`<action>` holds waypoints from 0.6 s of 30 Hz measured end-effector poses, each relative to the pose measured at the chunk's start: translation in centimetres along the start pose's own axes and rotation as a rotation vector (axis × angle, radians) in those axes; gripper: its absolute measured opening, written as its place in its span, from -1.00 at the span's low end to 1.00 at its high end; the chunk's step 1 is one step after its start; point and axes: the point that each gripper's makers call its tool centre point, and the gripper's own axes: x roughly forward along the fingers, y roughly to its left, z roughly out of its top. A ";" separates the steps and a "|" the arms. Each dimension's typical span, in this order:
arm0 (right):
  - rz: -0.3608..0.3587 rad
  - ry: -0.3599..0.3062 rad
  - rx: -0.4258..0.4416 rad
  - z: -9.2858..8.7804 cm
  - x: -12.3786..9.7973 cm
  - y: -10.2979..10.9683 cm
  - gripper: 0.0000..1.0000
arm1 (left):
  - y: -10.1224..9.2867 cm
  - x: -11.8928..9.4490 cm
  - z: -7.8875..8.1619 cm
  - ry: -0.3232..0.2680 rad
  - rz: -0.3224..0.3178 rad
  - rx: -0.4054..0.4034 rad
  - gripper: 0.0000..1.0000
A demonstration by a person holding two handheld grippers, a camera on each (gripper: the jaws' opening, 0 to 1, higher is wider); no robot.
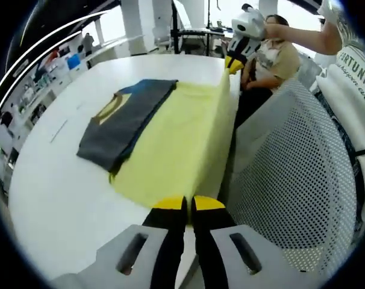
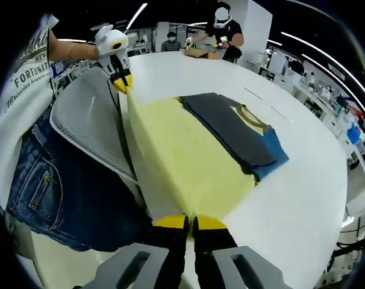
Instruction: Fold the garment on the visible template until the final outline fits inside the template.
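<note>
A folded garment [image 1: 125, 123] in dark grey and blue, with a yellow collar, lies on a pale yellow template sheet [image 1: 182, 141] on the white table [image 1: 56, 192]. The sheet's near edge hangs over the table's side. My left gripper [image 1: 188, 206] is shut on one corner of that edge. My right gripper [image 1: 233, 62] pinches the far corner. In the right gripper view the garment [image 2: 237, 132] rests on the sheet [image 2: 182, 156], my right gripper [image 2: 190, 223] is shut on its near corner, and the left gripper [image 2: 120, 79] holds the other corner.
A white mesh chair back [image 1: 291, 174] stands close against the table's side, also seen as the chair [image 2: 92, 126] beside a person in jeans [image 2: 56, 180]. A seated person [image 1: 273, 57] is across the table. People stand by a box [image 2: 200, 53] at the far end.
</note>
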 end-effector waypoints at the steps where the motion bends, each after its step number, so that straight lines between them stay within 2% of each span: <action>1: -0.005 -0.002 -0.004 0.2 0.0 -0.3 -1.00 | 0.3 -0.1 0.2 -0.003 0.004 0.001 -0.98; 9: -0.057 -0.031 -0.038 2.2 -0.2 -3.0 -1.00 | 2.8 -0.6 1.8 -0.037 0.045 0.009 -0.98; 18: -0.109 -0.048 -0.063 3.7 -0.1 -5.7 -1.00 | 6.1 -0.8 3.8 -0.065 0.105 0.050 -0.98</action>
